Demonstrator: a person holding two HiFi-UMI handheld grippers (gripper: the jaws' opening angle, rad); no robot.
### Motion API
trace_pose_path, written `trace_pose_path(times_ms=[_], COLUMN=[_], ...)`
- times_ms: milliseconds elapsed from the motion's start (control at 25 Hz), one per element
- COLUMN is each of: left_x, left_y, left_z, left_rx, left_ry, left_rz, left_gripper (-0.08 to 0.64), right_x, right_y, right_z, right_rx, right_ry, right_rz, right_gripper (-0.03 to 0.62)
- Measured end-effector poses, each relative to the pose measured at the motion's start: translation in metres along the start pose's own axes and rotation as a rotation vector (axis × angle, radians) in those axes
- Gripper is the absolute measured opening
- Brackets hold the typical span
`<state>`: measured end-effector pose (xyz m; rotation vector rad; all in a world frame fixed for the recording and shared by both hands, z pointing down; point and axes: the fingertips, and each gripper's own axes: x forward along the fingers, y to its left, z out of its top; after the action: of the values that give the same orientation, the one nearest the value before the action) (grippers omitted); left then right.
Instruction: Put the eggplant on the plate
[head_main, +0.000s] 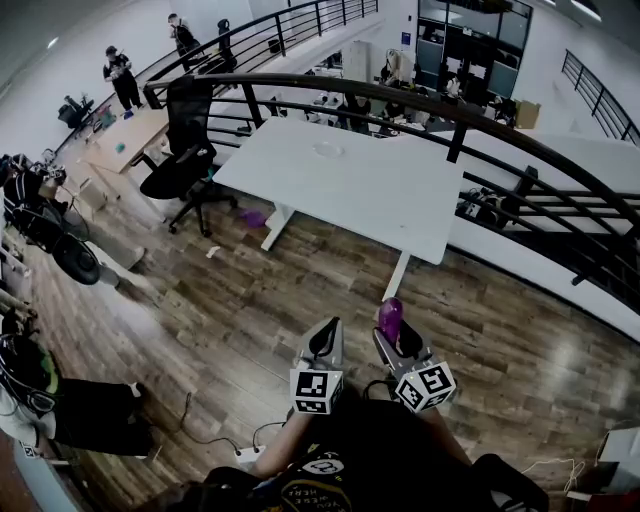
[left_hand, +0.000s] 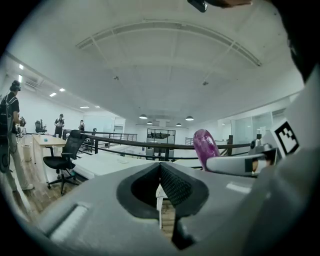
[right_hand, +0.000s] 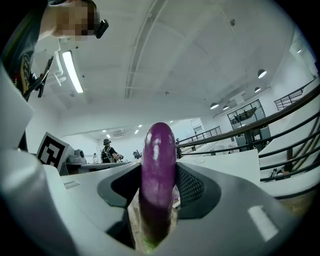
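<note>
A purple eggplant (head_main: 390, 318) stands upright between the jaws of my right gripper (head_main: 396, 338), which is shut on it. In the right gripper view the eggplant (right_hand: 158, 165) fills the gap between the pads, its green stem end at the bottom. My left gripper (head_main: 325, 342) hangs beside it to the left, shut with nothing in it; its pads (left_hand: 170, 182) meet in the left gripper view, where the eggplant (left_hand: 205, 146) shows to the right. A pale round plate (head_main: 327, 149) lies on the far side of the white table (head_main: 380, 195), well ahead of both grippers.
Wooden floor lies between me and the table. A black office chair (head_main: 186, 165) stands left of the table, and a small purple object (head_main: 252, 217) lies under the table's left edge. A curved black railing (head_main: 455, 112) runs behind it. People stand far back left.
</note>
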<state>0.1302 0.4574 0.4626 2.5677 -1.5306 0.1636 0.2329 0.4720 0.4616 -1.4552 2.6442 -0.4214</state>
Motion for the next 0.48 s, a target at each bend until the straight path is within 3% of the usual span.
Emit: trace_pose_path(times_ms=[280,480], left_x=[0.008,0.011], left_y=[-0.005,-0.002], left_z=[-0.002,-0.003], left_rx=[-0.002,-0.007], left_ry=[0.006,0.015], left_rz=[-0.003,0.011], left_gripper=[0.006,0.006], right_x=[0.000,0.003], right_y=[-0.007,-0.011], right_z=[-0.001,0.000], right_rx=[0.003,0.072], right_ry=[0.003,-0.014], right_rz=[0.005,0.038], right_gripper=[0.219,0.219])
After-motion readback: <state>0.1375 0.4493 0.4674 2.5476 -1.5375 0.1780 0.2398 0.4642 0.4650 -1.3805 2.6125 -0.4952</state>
